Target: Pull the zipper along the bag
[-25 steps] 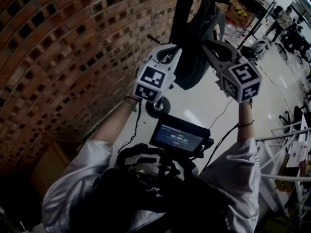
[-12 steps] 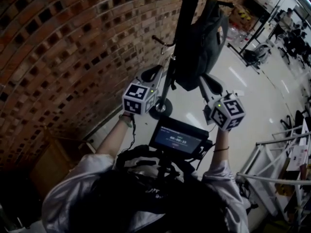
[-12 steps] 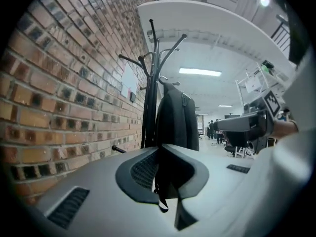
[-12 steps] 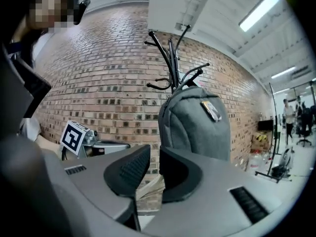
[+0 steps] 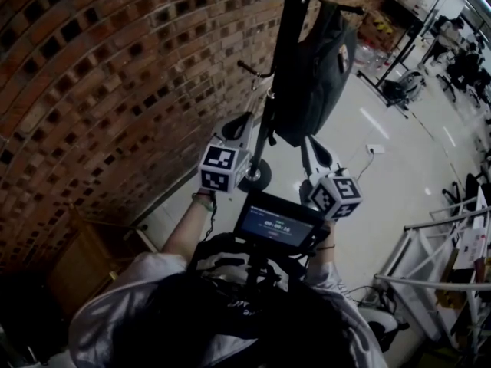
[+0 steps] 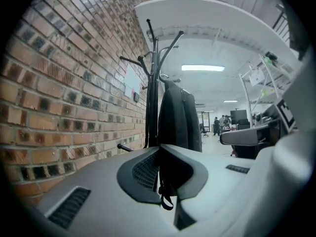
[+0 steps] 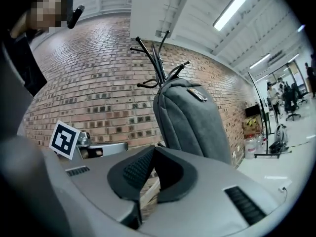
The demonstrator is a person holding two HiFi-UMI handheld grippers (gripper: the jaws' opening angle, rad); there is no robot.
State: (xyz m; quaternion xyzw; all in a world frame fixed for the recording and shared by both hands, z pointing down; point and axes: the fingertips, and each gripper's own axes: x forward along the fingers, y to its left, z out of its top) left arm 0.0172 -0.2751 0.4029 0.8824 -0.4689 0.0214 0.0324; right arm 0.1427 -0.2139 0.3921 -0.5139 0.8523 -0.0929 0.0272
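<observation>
A: Starting big: what's there?
B: Mostly brick wall (image 5: 92, 90), then black coat stand (image 5: 282, 44), grey bag (image 5: 316, 67) hanging on it.
A: Grippers?
B: Both below the bag: left gripper (image 6: 158, 149), right gripper (image 7: 154, 148), jaws just clenched shut, right's empty. Thin strap loop (image 6: 166, 201) dangles at left's tips; pinched or not, unclear.

A dark grey backpack (image 5: 316, 67) hangs upright from a hook of a black coat stand (image 5: 284, 52), just beside a red brick wall (image 5: 115, 90) and with its base well clear of the floor (image 5: 383, 152). Its fabric is plain and smooth, its body full and rounded. A small pale metal piece (image 7: 197, 94) sits near its top – the zipper itself cannot be made out.
</observation>
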